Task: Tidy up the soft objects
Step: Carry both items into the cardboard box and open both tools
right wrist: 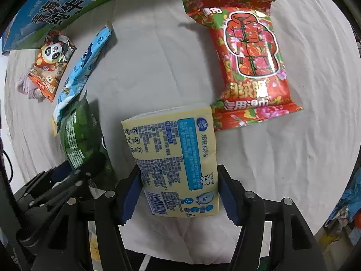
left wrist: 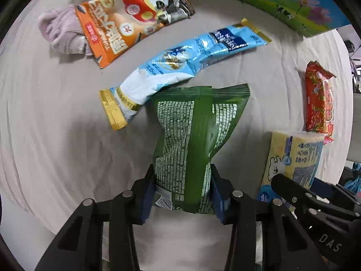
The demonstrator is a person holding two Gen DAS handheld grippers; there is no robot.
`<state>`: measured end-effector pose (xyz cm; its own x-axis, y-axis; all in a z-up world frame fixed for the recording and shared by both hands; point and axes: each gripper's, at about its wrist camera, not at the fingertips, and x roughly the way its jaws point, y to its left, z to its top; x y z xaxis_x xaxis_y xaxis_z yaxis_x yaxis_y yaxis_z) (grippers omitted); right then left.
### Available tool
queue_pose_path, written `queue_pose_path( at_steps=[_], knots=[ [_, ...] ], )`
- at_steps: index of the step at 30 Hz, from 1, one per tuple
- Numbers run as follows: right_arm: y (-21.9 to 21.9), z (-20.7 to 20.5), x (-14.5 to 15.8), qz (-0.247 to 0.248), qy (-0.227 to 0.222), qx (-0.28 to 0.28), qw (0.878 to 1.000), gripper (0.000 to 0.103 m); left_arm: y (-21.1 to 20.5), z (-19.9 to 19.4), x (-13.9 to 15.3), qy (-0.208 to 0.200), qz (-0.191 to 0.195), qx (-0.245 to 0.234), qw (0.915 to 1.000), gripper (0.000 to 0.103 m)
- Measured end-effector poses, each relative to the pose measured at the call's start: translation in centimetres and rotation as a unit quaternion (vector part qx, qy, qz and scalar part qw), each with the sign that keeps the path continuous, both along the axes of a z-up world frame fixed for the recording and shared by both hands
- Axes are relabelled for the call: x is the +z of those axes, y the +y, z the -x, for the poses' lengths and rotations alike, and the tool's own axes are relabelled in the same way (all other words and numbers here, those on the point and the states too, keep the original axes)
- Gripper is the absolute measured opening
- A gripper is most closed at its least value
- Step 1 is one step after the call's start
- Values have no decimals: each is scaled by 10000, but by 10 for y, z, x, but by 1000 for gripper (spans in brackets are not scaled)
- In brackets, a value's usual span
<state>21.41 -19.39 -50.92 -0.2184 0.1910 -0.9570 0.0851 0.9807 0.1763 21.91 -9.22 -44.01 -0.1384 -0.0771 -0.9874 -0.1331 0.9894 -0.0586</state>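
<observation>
Both grippers gripping: left gripper [left wrist: 183, 194] clamping green pouch [left wrist: 194, 140], right gripper [right wrist: 178, 194] clamping yellow tissue pack [right wrist: 176, 158], long axes pointing forward from jaws.

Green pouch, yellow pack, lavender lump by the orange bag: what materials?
Green pouch: glossy plastic film, creased, with a glinting back seam. Yellow pack: thin soft plastic wrap, faint sheen, probably tissues inside. Lavender lump: matte fabric, bunched in soft folds; likely cloth.

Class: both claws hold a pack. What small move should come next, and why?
Probably carry both packs toward the box. The left claw grips the green bag, the right claw the yellow tissue pack, and both look lifted off the cloth.
</observation>
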Motion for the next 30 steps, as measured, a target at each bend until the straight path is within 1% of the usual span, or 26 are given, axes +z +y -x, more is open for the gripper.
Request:
queue_pose_path(
  at_steps=[4,5,6,9,12,14,17,18,19,20,21,22,23,24,25,28,30],
  knots=[
    [5,13,12,-63,-117,46,9999,65,0,-6,20,-156,46,41,9999,38],
    [4,14,18,-95,-172,47,9998,65,8,-3,20,-211,85,48,9997,38],
    [7,12,22,-131,-215,44,9997,65,22,3,29,-306,110,34,9995,38],
    [-5,17,47,-233,-414,37,9989,65,30,3,58,-555,151,-45,9983,38],
    [-24,17,72,-339,-567,20,9978,65,33,-1,75,-734,188,-69,9971,38],
    [-32,20,93,-443,-691,-15,9966,65,37,-2,91,-893,220,-62,9957,38],
    [-46,24,123,-563,-884,-39,9945,65,35,-4,118,-1180,268,-86,9926,38],
    [-50,26,134,-596,-963,-51,9935,65,34,-7,132,-1319,307,-93,9907,38],
    [-53,26,147,-644,-1033,-75,9925,65,35,-9,139,-1396,343,-89,9896,38],
    [-57,26,152,-694,-1110,-87,9914,65,34,-12,146,-1472,392,-90,9883,38],
    [-63,24,166,-727,-1214,-101,9899,65,32,-15,155,-1573,456,-86,9865,38],
    [-59,22,168,-740,-1281,-120,9889,65,32,-18,160,-1653,502,-83,9849,38],
    [-63,19,181,-791,-1380,-144,9872,65,35,-26,171,-1750,560,-95,9829,38],
    [-57,16,188,-812,-1455,-165,9859,65,25,-28,177,-1833,609,-98,9811,38],
    [-58,11,198,-839,-1541,-179,9843,65,26,-34,183,-1896,665,-95,9796,38],
    [-57,-6,236,-929,-1826,-205,9786,65,27,-61,203,-2051,862,-153,9748,38],
    [-53,-21,255,-944,-2001,-216,9750,65,31,-81,219,-2127,950,-243,9722,38]
  ],
)
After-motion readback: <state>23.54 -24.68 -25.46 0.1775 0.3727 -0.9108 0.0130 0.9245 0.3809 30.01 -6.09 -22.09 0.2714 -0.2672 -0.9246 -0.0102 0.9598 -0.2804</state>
